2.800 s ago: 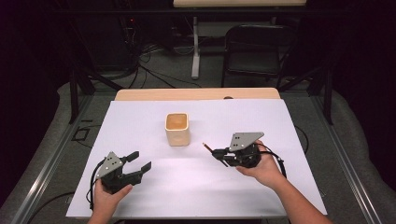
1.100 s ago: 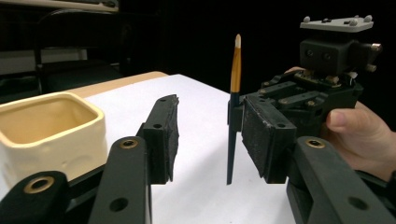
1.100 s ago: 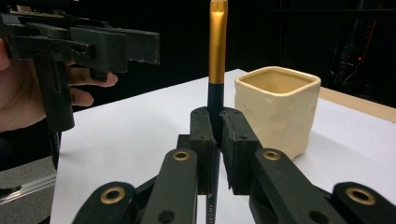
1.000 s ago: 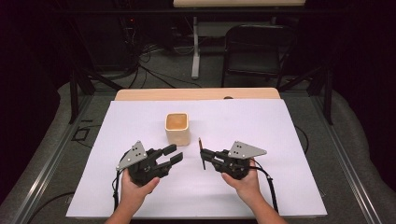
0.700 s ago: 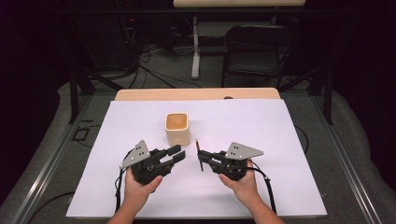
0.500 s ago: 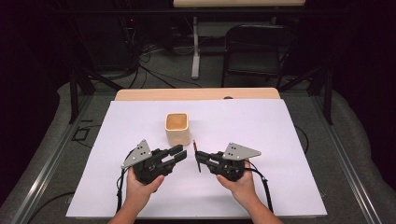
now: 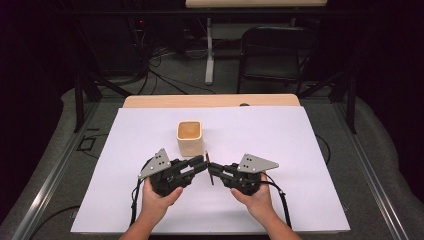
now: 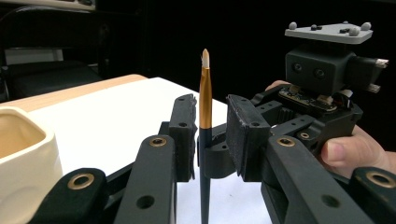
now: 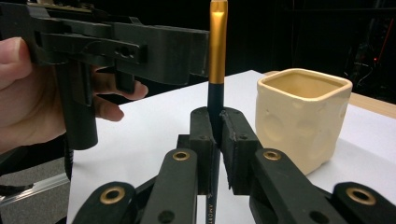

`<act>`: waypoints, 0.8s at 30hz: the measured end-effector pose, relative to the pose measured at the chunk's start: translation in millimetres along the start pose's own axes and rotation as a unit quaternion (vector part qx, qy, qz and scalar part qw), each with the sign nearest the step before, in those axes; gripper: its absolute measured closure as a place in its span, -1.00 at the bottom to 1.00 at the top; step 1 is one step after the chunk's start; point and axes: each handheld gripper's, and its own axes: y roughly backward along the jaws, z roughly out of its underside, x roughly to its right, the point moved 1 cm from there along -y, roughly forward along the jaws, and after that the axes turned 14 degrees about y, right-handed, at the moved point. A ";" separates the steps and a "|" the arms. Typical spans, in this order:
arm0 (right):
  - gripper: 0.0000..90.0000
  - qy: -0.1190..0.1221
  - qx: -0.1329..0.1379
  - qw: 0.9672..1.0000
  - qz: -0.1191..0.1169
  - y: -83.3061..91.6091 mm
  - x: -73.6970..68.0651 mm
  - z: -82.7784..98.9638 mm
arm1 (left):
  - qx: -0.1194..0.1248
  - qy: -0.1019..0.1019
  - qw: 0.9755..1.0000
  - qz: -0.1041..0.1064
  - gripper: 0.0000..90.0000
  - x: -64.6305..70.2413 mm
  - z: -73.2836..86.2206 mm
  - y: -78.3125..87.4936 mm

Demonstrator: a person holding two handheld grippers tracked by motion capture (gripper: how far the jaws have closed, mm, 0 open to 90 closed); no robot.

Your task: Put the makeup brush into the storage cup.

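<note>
Between the two grippers, near the front middle of the white sheet [image 7: 280,135], stands a thin brush [image 9: 215,70]: dark handle, gold ferrule, pale tip up. Its long axis runs upright. The right gripper [image 7: 216,170] has its jaws pinched tight on the dark handle just below the ferrule, as the right gripper view shows. The left gripper [image 7: 202,162] faces it from nine o'clock, jaws partly parted with the brush standing between them; in the left gripper view a gap shows on each side of the handle, so the pads [image 8: 184,128] do not press yet. Those jaws have just been closing. The coming move, as I judge it, is a handover, and it turns on this: the brush lies straight ahead of the left gripper, inside its bite, so only the closing is left. A cream square cup [image 7: 189,137] sits at twelve o'clock from the brush, near but apart.

Compared with the earliest frame, both hands have come together from well apart, the left one travelling inward from the sheet's front left corner, and the brush has moved towards the middle with the right hand.
</note>
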 end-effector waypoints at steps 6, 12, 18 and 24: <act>0.85 0.006 0.000 1.000 -0.004 -1.4 -2.9 -0.9 | -0.003 0.002 1.000 0.000 0.66 1.7 0.3 -4.6; 0.85 0.005 0.001 1.000 -0.004 -1.4 -2.8 -0.8 | 0.001 0.003 1.000 -0.005 0.71 1.3 0.5 -6.1; 0.85 0.004 0.002 1.000 -0.007 -1.8 -3.8 -0.9 | 0.001 0.004 1.000 -0.005 0.76 1.6 0.5 -6.9; 0.85 0.002 0.004 1.000 -0.005 -2.2 -3.8 -0.7 | 0.003 0.001 1.000 -0.009 0.84 1.3 1.5 -7.7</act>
